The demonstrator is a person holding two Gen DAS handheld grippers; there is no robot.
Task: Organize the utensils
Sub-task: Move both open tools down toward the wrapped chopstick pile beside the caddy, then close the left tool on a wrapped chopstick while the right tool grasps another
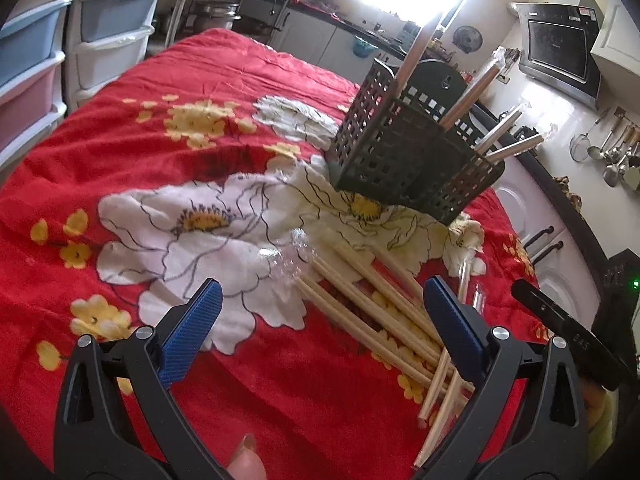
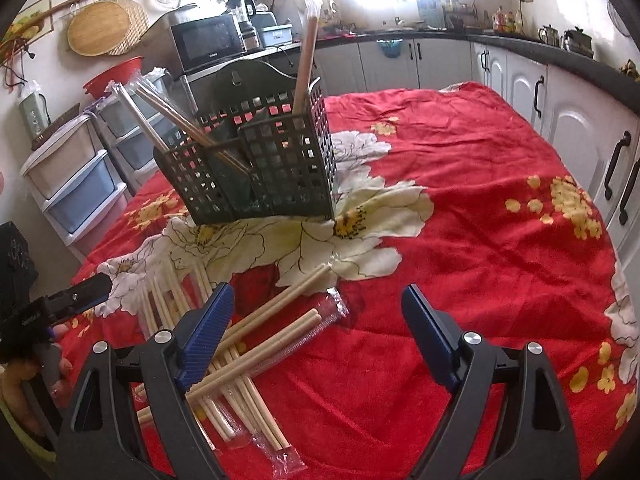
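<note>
A dark perforated utensil basket stands on the red flowered cloth, with wrapped chopsticks leaning out of its compartments. Several loose wooden chopsticks, some in clear wrappers, lie in a crossed pile in front of it. My left gripper hovers open over the left end of the pile, nothing between its blue pads. My right gripper is open too, just right of the pile, its left pad above the sticks. The left gripper's tip shows at the right wrist view's left edge.
The red cloth covers the whole table. Plastic drawer units stand past its far-left side. White cabinets run along the right. A microwave sits behind the basket. A thumb shows at the bottom.
</note>
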